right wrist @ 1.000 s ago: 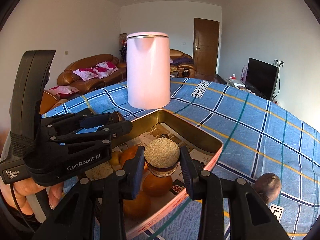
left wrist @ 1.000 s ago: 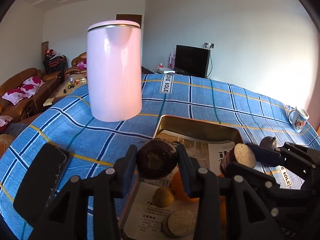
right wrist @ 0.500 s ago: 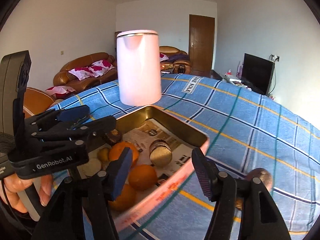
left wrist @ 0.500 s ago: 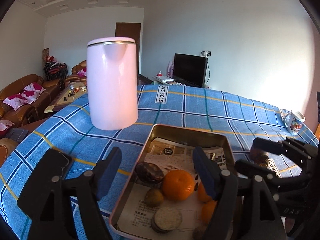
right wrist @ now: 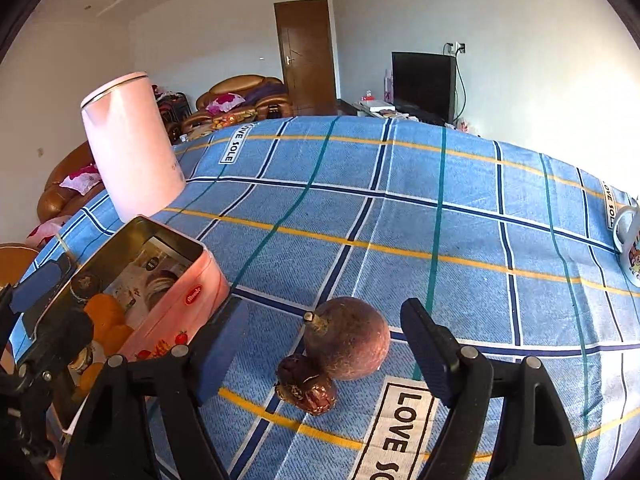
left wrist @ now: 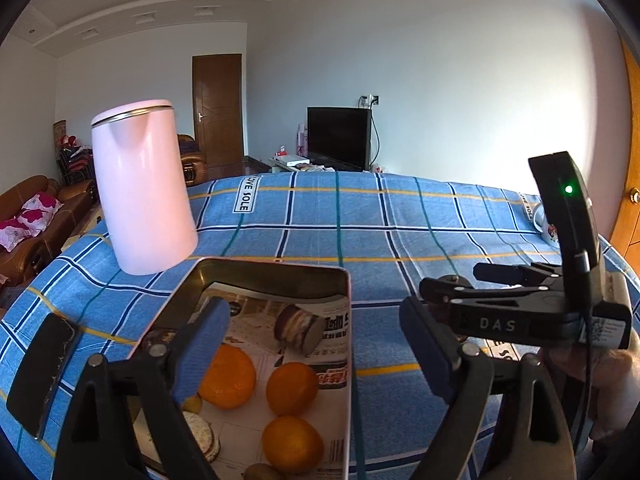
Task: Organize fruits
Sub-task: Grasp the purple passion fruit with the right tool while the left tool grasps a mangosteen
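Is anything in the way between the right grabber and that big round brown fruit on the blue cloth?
Nothing visible blocks it. The right gripper is open, and the round brown fruit sits on the tablecloth right between its fingers. A small wrinkled fruit lies touching it on the near side and could get pinched along.

Both fisheye views look forward from low over the desk (left wrist: 400, 240) toward the far wall. The left sits close above the tin (left wrist: 344, 320); the right looks past it (the pink kettle (right wrist: 132, 152) appears in both).
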Motion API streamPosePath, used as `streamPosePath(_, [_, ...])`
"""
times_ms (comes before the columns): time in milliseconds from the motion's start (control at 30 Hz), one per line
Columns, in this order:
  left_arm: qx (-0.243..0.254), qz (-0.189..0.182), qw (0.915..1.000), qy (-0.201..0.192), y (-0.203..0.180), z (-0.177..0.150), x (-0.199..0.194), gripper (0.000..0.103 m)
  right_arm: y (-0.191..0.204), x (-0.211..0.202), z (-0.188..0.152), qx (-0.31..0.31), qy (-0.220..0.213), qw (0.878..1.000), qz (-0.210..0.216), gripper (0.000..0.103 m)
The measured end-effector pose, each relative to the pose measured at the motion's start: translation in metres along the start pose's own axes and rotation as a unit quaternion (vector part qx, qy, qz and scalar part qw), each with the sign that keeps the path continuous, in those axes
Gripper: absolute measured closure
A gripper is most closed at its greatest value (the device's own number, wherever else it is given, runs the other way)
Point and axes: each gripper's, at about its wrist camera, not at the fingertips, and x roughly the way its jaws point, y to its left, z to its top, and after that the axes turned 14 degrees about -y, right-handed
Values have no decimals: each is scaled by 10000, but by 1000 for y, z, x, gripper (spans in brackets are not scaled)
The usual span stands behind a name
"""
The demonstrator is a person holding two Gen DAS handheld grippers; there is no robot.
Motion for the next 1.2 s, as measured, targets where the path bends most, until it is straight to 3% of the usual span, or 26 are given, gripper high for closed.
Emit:
streamPosePath(167, [43,-67,10000,14,-7,1,2,14,-17,19,-5,508,408,9979,50,24])
streamPosePath(200, [35,-83,10000,13,-8,1,2,14,-21,22,-7,617,477,9969,96,28])
streamPosePath(233, [16,-106,9999,19,-9,1,2,14,-24,23,-10,671,541,9962,135,44])
streamPosePath(333, [34,-192,9998,68,-19,0,3,14,-32,23,-15,812,593,9946,271,52])
streamPosePath(400, [88,-249,9996,78,-27,-1,3,14,-38,15,-16,837,488,9947,335,52])
streamPosePath(600, [200,-496,9983,226,-57,-1,11,14,-63,-33,-15,800,-113,9967,-22,52])
streamPosePath(867, [348,-793,9927,839,-89,-12,34,15,-87,-73,-27,706,-459,9962,-219,52])
streamPosePath(1000, [652,-807,9891,1049,-101,-23,37,23,-87,-82,-30,664,-588,9959,-153,52])
streamPosePath(1200, [609,-927,9836,1424,-103,-31,46,39,-84,-86,-31,544,-685,9961,-91,52])
